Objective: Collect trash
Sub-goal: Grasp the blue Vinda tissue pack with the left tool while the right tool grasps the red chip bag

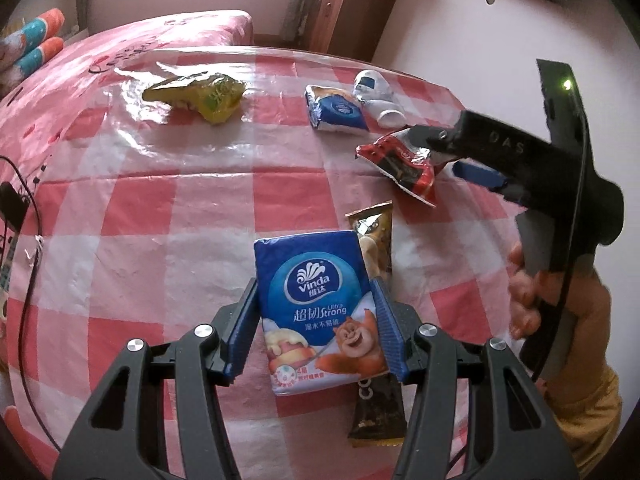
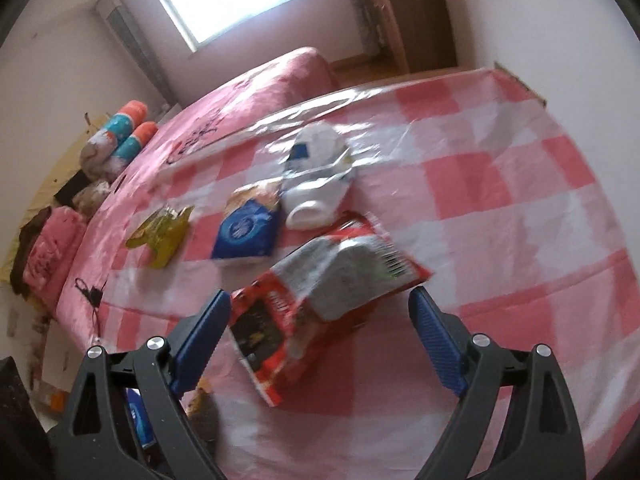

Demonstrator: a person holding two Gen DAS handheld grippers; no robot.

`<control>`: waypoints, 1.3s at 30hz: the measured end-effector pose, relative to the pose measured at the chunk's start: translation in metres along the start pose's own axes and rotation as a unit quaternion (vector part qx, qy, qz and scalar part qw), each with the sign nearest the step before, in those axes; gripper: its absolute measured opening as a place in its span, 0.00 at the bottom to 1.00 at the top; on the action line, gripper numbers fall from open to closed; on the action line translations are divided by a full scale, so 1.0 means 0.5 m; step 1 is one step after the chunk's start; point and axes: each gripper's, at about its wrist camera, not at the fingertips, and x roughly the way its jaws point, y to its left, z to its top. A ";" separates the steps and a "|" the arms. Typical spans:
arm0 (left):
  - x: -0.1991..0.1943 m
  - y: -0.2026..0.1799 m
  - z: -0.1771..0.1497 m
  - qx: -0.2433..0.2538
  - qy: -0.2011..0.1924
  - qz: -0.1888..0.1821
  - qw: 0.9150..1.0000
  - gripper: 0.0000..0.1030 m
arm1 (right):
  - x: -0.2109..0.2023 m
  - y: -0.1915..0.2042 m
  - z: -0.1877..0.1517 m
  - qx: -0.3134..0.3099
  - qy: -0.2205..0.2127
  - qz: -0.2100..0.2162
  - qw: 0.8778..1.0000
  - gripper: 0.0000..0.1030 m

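The left gripper [image 1: 316, 320] has its blue ribbed fingers [image 1: 244, 328] closed on both long sides of a tissue pack [image 1: 318, 312], a soft glossy blue rectangle printed with a cartoon bear, near the tabletop's [image 1: 160, 200] front edge. Under the pack, reaching out past its near and far ends, lies a long brown wrapper [image 1: 376, 416], flat and shiny.

The tabletop is covered in slick plastic sheeting with a red and white check that shows glare.

Farther on, toward the right edge, the right gripper [image 2: 320, 336] is spread wide, its fingers [image 2: 436, 344] standing on either side of a crumpled red bag [image 2: 320, 288] of foil-like film with a silver patch and a barcode. The pads are apart from the bag, and this view is blurred.

Beyond the red bag lies a smaller blue packet [image 1: 338, 110], torn open at its far end, and just beside it a white bottle [image 1: 378, 96] on its side; whether they touch is unclear. Toward the far left lies a wrinkled yellow-green wrapper [image 1: 200, 94], well apart from the rest.

Past the tabletop's far edge is a bed [image 1: 180, 30] with pink covers, with a wooden cabinet [image 1: 348, 4] against the wall.
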 end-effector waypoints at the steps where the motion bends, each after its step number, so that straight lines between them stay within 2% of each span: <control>1: 0.000 0.000 -0.001 -0.004 0.001 -0.005 1.000 0.54 | 0.004 0.007 -0.002 -0.003 0.003 0.003 1.000 0.87; 6: 0.006 -0.007 -0.011 -0.013 0.008 -0.031 0.999 0.54 | 0.021 0.033 0.000 -0.029 -0.001 -0.015 0.999 0.87; 13: 0.013 -0.044 -0.024 0.001 0.018 -0.062 0.998 0.54 | 0.047 0.040 0.015 -0.058 -0.004 -0.051 0.997 0.87; 18: 0.014 -0.043 -0.026 -0.004 0.019 -0.073 0.997 0.54 | 0.062 0.056 0.010 -0.097 -0.007 -0.083 0.992 0.87; 20: 0.012 -0.037 -0.023 -0.005 0.017 -0.066 0.998 0.54 | 0.064 0.060 0.007 -0.106 -0.009 -0.095 0.990 0.83; 28: -0.003 0.009 -0.020 -0.029 0.002 -0.030 0.999 0.54 | 0.054 0.047 0.002 -0.124 -0.009 -0.076 0.989 0.69; 33: -0.025 0.039 -0.020 -0.045 -0.010 -0.013 0.999 0.54 | 0.039 0.027 -0.004 -0.118 -0.012 -0.042 0.992 0.62; 39: -0.044 0.063 -0.026 -0.058 -0.015 -0.002 0.998 0.54 | 0.001 -0.009 -0.012 -0.073 -0.037 0.015 0.997 0.57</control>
